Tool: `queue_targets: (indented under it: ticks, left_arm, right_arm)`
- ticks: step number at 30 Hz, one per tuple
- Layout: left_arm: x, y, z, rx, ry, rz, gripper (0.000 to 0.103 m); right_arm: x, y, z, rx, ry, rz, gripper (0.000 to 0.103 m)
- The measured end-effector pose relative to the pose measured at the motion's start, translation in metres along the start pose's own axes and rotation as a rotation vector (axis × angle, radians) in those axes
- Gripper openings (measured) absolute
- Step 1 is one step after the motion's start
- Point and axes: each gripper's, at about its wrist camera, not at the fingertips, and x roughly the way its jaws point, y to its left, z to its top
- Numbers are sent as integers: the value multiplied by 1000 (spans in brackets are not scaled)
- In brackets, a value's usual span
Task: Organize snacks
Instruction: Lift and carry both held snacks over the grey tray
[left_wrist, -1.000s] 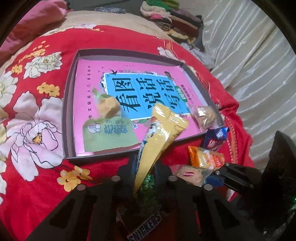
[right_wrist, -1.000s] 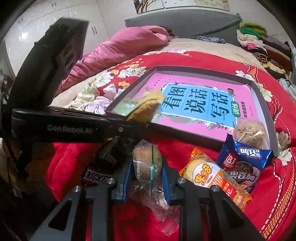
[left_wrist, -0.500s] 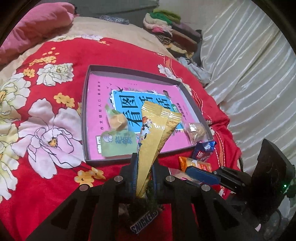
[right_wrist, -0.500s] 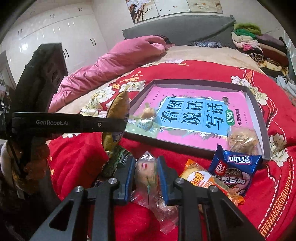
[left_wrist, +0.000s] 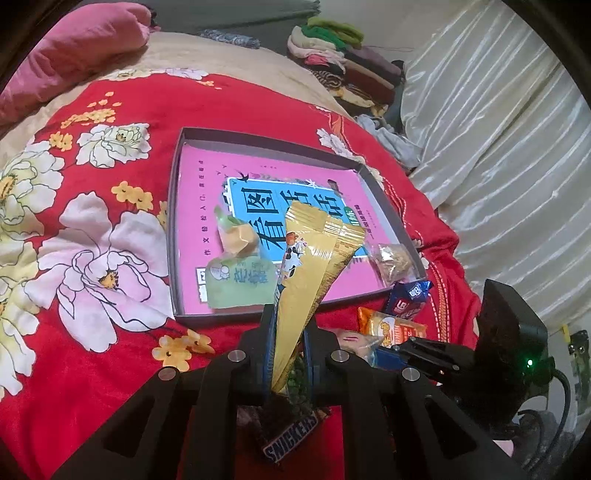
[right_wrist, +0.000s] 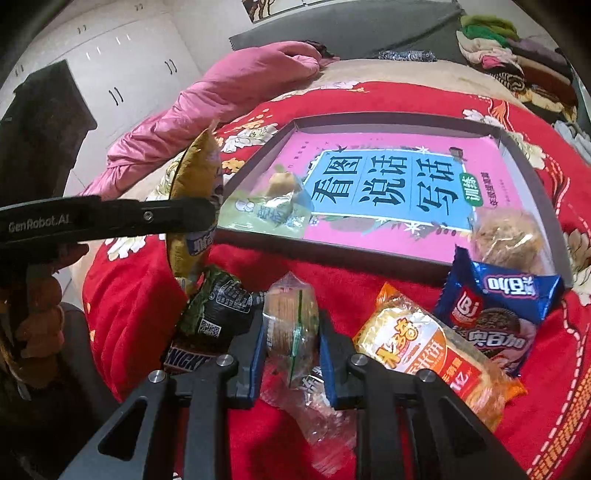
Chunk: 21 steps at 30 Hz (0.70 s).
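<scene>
Covering the bed, a red floral blanket (left_wrist: 122, 332); both jaws grip snack packets.

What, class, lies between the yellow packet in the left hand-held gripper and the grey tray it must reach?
Nothing visible blocks it. The left hand-held gripper holds the yellow packet up over the near rim of the grey tray. Inside, a green wrapped snack lies left and a clear-wrapped snack right, with bare space between.

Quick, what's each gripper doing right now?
Left gripper: shut on the yellow snack packet.
Right gripper: shut on the clear-wrapped cracker pack.
</scene>
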Motion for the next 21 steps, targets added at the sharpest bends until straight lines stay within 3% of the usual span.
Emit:
queue_targets:
  ticks: [8,21]
  left_arm:
    - [-9,-6,7,-1,-30,-22,13]
    - [-21,-16,23,21,-91,-19,13]
  right_arm:
    - [-30,-2,8,38,-101,57,25]
    - [-66,-7,38,28,-221,-23,25]
